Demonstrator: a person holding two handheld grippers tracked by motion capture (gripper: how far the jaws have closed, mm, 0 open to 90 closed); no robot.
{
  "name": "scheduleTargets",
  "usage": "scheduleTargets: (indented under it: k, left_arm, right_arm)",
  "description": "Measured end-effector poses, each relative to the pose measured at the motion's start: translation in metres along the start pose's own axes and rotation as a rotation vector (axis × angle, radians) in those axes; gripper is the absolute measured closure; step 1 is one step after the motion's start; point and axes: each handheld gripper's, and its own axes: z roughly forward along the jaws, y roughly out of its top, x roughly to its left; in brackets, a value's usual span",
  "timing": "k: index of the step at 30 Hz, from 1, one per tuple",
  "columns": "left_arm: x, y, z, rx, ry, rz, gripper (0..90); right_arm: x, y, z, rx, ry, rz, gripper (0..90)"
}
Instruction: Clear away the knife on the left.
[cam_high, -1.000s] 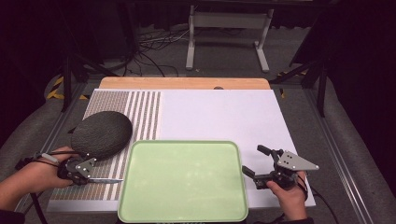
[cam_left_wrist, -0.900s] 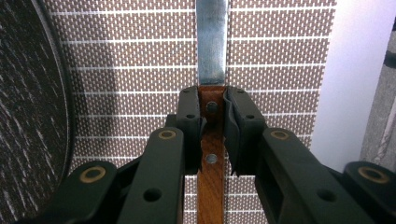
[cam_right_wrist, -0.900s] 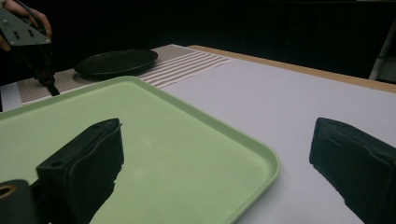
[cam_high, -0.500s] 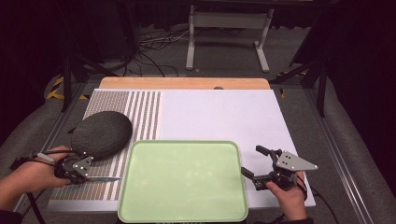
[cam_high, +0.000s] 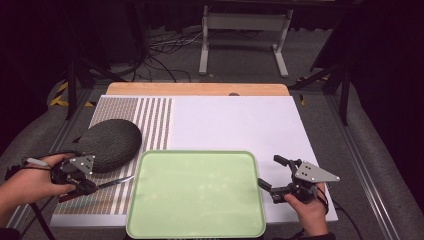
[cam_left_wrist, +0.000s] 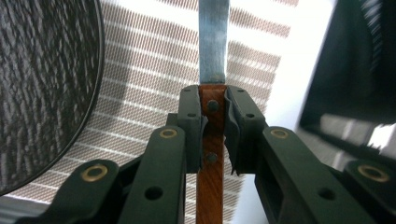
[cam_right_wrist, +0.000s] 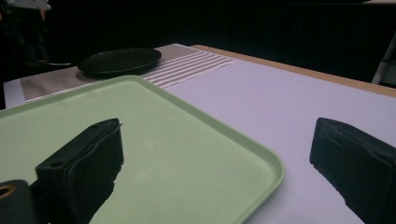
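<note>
A wooden table (cam_high: 197, 89) carries a white sheet (cam_high: 235, 125) with a brown-striped mat (cam_high: 150, 120) along one side. A dark woven oval plate (cam_high: 110, 144) rests on the stripes, just beyond the left fingers (cam_high: 80, 185). A pale green tray (cam_high: 196, 192) lies between both sets of fingers.

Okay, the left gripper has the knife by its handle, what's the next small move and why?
Probably carry the knife rightward over the green tray and lower it there. The left gripper is shut on its wooden handle, the blade points at the tray's near edge, and the tray lies bare. The right gripper waits open at the tray's other side.
</note>
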Motion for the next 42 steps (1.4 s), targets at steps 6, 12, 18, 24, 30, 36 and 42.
scheduleTargets:
  k: [6, 12, 18, 24, 30, 36, 42]
  left_arm:
    - [-0.005, 0.013, -0.005, -0.027, -0.045, -0.067, 77.8]
    - [-0.006, 0.024, -0.011, -0.069, -0.093, -0.240, 77.7]
    - [-0.010, 0.033, -0.013, -0.102, -0.073, -0.345, 77.7]
    - [-0.014, 0.040, -0.015, -0.142, -0.069, -0.418, 77.7]
    - [-0.020, 0.049, -0.014, -0.196, -0.081, -0.485, 77.7]
    - [-0.026, 0.060, -0.010, -0.212, -0.098, -0.522, 77.7]
    - [-0.030, 0.071, -0.003, -0.237, -0.117, -0.525, 77.7]
  right_arm:
    - [-0.001, 0.002, -0.003, -0.008, -0.009, -0.003, 3.8]
    - [-0.002, 0.003, -0.006, -0.013, -0.011, -0.008, 3.9]
    - [-0.004, 0.004, -0.009, -0.026, -0.023, -0.007, 4.0]
    - [-0.006, 0.003, -0.008, -0.022, -0.028, 0.000, 4.2]
    - [-0.007, 0.003, -0.007, -0.017, -0.042, 0.014, 4.4]
    - [-0.008, 0.002, -0.007, -0.010, -0.049, 0.016, 4.6]
    - [-0.008, 0.002, -0.007, -0.008, -0.053, 0.010, 5.2]
